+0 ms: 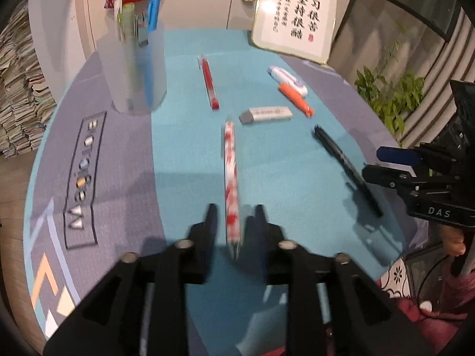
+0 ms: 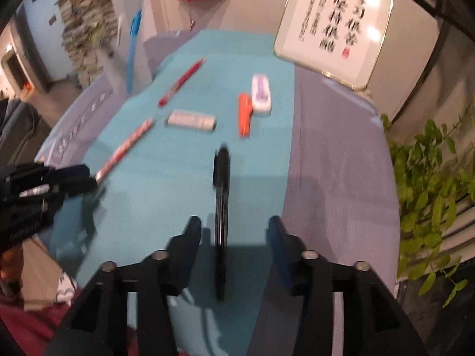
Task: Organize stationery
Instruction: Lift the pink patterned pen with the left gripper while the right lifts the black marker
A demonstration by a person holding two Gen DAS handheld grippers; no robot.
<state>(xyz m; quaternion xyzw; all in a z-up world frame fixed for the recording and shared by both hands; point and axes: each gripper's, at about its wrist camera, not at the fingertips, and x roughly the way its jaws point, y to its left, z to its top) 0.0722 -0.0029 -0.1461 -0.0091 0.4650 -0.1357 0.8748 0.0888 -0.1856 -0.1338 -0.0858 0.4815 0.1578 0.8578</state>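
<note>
My left gripper (image 1: 234,210) is open, its fingers on either side of a red-and-white patterned pen (image 1: 231,178) that lies on the blue mat. My right gripper (image 2: 234,225) is open, its fingers on either side of a black pen (image 2: 221,195) on the mat. The same black pen (image 1: 347,169) shows at the right of the left wrist view. A frosted pen cup (image 1: 135,62) with a blue pen and other items stands at the far left. A red pen (image 1: 209,81), a white eraser (image 1: 265,114), an orange marker (image 1: 297,99) and a white-purple correction tape (image 1: 286,78) lie further back.
A framed calligraphy board (image 1: 294,14) leans at the back right of the mat. A green plant (image 2: 430,184) stands off the right edge. Stacked paper (image 1: 17,89) is piled at the left. The right gripper (image 1: 415,175) shows at the right edge of the left wrist view.
</note>
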